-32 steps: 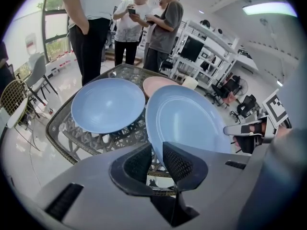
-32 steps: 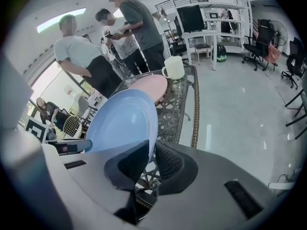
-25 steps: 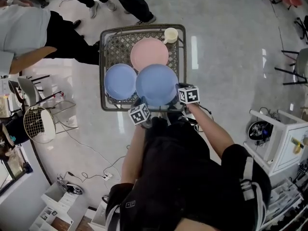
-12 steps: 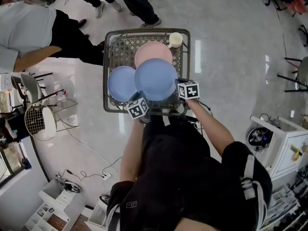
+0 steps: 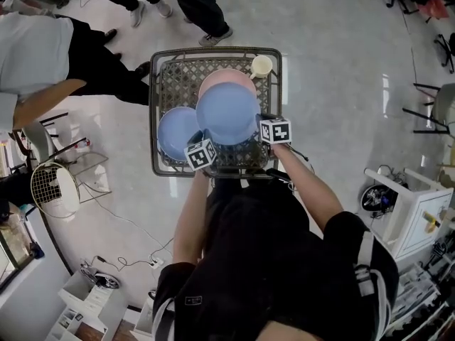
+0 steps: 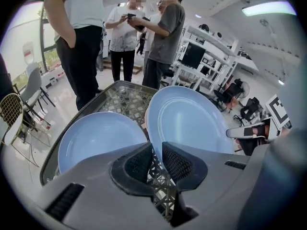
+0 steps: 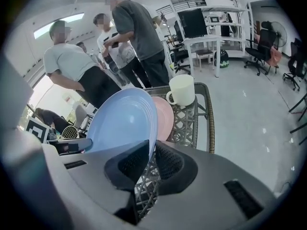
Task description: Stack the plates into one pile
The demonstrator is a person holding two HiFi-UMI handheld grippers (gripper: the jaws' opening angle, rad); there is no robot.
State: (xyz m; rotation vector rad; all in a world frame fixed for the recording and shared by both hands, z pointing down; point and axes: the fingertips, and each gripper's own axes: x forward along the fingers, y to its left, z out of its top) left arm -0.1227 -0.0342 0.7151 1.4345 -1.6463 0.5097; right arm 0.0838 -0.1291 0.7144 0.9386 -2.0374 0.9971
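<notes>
Both grippers have hold of one plate. The left gripper [image 6: 157,152] has its jaws drawn close on the near-left rim of the large blue plate [image 5: 227,112], with the edge pinched between the ribbed pads. The right gripper [image 7: 152,150] is clamped the same way on the near-right rim. The plate spreads ahead of both grippers, hollow face up, its near edge lifted clear of the weave below the jaws. It is round, so no long axis shows.

Ahead of the right gripper, a pink plate [image 7: 164,118] lies flat, mostly covered by the blue one; whether the two touch cannot be told. Just to the left of the left gripper, a second blue plate [image 6: 98,138] lies face up, its right edge overlapped by the held one. Farther ahead of the right gripper, a cream mug [image 7: 182,90] stands upright at the far corner, handle toward the pink plate.

All of it sits inside the raised rim of a woven table [image 5: 213,50]. Beyond that, people [image 6: 168,32] stand on a glossy floor [image 5: 341,84].
</notes>
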